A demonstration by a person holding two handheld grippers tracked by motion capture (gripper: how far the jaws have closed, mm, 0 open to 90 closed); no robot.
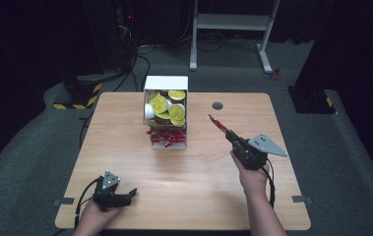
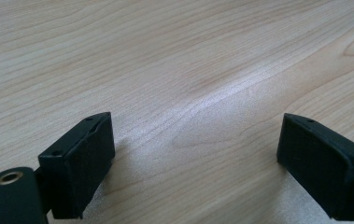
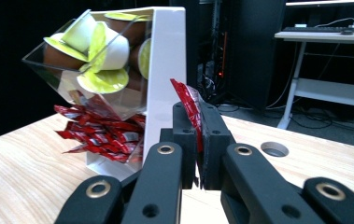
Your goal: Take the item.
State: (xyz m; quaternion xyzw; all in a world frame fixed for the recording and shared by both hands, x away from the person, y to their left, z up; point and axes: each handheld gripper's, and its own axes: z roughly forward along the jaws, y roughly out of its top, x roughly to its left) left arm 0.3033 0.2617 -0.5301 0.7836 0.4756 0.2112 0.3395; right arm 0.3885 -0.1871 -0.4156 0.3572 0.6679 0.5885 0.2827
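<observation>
Fingers (image 3: 198, 140) of my right gripper (image 1: 231, 136) clamp one red sachet (image 3: 189, 100) beside the white dispenser (image 3: 165, 70): light, limp, slippery; I pinch its flat middle. Left gripper (image 1: 125, 196) fingers (image 2: 79, 161) stand apart.

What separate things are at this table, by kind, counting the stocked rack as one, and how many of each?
Grippers: 2, the left gripper and the right gripper
White rack of pods and packets: 1
Red packet clamped in the right gripper's fingers: 1
Total: 4

floor (image 1: 351, 162): grey carpet | room: dark | rear: white desk frame (image 1: 233, 22), perhaps
</observation>
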